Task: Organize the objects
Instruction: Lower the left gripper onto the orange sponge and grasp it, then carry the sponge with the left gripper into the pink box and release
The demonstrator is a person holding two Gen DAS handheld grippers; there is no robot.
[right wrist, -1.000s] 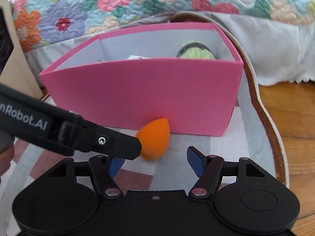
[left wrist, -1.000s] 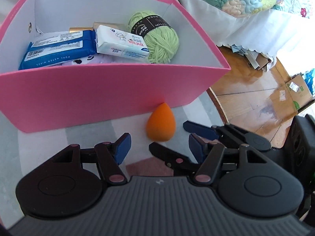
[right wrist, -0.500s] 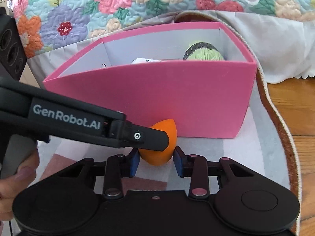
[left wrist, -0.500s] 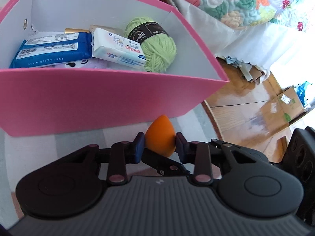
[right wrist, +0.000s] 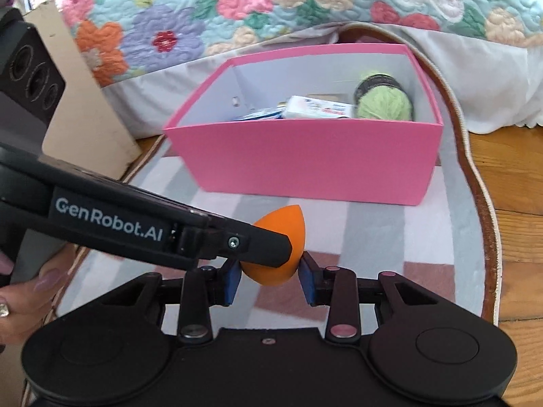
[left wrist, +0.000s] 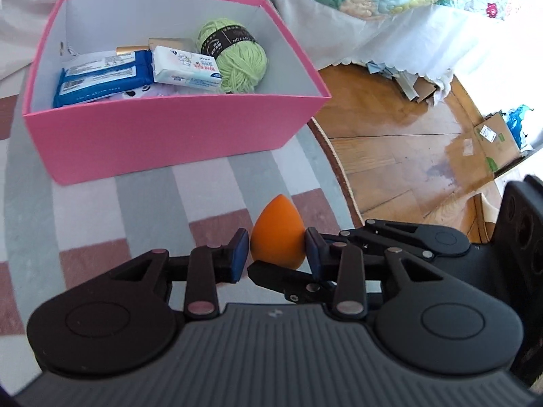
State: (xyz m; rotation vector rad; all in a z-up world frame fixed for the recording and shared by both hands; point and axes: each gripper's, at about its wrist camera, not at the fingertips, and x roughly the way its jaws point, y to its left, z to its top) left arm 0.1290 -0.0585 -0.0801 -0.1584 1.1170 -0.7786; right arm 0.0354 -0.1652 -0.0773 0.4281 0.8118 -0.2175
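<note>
- Sponge (left wrist: 278, 234), orange, sits clenched between both the left gripper (left wrist: 275, 254) and right gripper (right wrist: 269, 276) jaws, above the striped rug (left wrist: 142, 203).
- Next, judging by the task: carry it over the pink box (right wrist: 305, 159) rim, then release.

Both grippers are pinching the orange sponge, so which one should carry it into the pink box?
Left, probably. The left gripper and right gripper both clamp the orange sponge, but the left view looks down into the pink box, with bare floor beside the green yarn.

Sponge (left wrist: 277, 234) sits between both grippers' pads; box (left wrist: 163, 142) stands ahead of them, yarn (left wrist: 237, 57) and packets (left wrist: 185, 68) inside.
</note>
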